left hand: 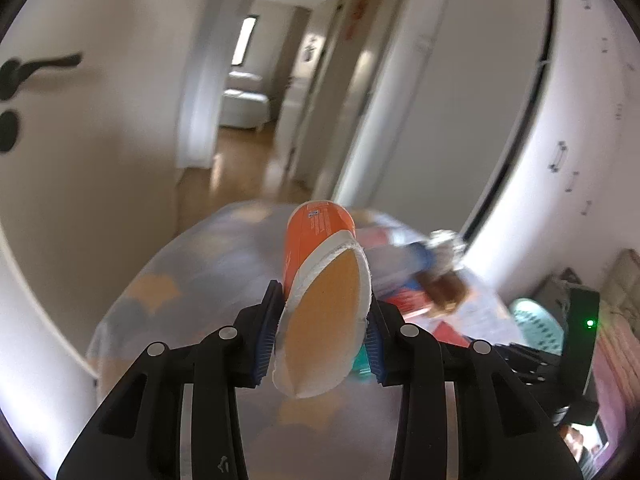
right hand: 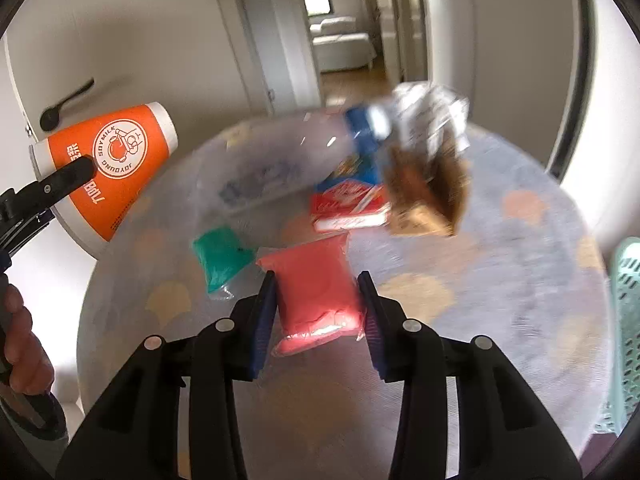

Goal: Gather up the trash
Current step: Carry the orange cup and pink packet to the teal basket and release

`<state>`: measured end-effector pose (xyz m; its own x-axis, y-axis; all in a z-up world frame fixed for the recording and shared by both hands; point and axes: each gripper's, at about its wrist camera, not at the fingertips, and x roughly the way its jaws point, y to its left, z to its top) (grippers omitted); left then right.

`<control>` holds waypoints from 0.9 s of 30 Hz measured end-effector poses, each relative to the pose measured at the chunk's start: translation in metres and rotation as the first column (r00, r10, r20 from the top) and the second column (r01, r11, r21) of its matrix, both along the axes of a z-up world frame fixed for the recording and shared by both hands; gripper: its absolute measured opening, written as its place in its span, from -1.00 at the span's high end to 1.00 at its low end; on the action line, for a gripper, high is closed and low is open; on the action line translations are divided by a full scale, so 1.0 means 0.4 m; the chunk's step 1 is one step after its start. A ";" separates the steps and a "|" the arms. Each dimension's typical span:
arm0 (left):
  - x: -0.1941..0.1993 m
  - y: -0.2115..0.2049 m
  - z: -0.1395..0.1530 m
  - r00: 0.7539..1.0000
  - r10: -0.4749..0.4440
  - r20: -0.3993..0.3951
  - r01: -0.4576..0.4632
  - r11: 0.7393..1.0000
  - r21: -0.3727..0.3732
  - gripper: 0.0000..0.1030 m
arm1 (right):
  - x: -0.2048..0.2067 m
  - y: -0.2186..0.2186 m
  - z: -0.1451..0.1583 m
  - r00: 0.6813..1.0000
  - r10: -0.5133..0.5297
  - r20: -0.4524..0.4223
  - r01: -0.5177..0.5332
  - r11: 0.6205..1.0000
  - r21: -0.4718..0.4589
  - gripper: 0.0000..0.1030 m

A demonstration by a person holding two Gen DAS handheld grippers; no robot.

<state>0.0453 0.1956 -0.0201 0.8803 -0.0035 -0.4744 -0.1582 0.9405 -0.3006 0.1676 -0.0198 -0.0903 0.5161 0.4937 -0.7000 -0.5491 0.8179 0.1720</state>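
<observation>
My left gripper (left hand: 322,334) is shut on an orange paper cup (left hand: 316,240), squashed at its rim, held above the round patterned table (left hand: 192,280). The cup also shows in the right wrist view (right hand: 116,160), held at the left. My right gripper (right hand: 318,320) is open, its jaws on either side of a red packet (right hand: 316,292) lying on the table (right hand: 500,280); touching or not, I cannot tell. A green packet (right hand: 220,260), a red box (right hand: 348,208), a clear bottle with a blue label (right hand: 320,140) and a brown-and-silver wrapper (right hand: 428,152) lie beyond, blurred.
A teal perforated basket (right hand: 626,320) stands at the table's right edge. A white door with a black handle (right hand: 66,100) is at the left. A hallway with a wooden floor (left hand: 244,168) leads to a white sofa (right hand: 340,40). White cabinets (left hand: 580,120) stand right.
</observation>
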 end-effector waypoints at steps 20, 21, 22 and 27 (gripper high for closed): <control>0.270 -0.591 0.094 0.870 -0.493 0.033 0.491 0.870 0.048 0.30 | 0.012 -0.635 0.198 0.827 -0.549 0.123 0.535 0.835 0.130 0.28; 0.283 -0.615 0.091 0.859 -0.512 0.026 0.510 0.859 0.046 0.30 | 0.019 -0.679 0.187 0.809 -0.579 0.098 0.566 0.813 0.137 0.28; 0.302 -0.654 0.086 0.844 -0.536 0.014 0.535 0.844 0.045 0.29 | 0.025 -0.708 0.177 0.794 -0.603 0.077 0.590 0.795 0.141 0.28; 0.402 -0.802 0.026 0.781 -0.621 -0.065 0.622 0.783 -0.002 0.28 | 0.051 -0.868 0.098 0.695 -0.717 -0.051 0.718 0.687 0.112 0.28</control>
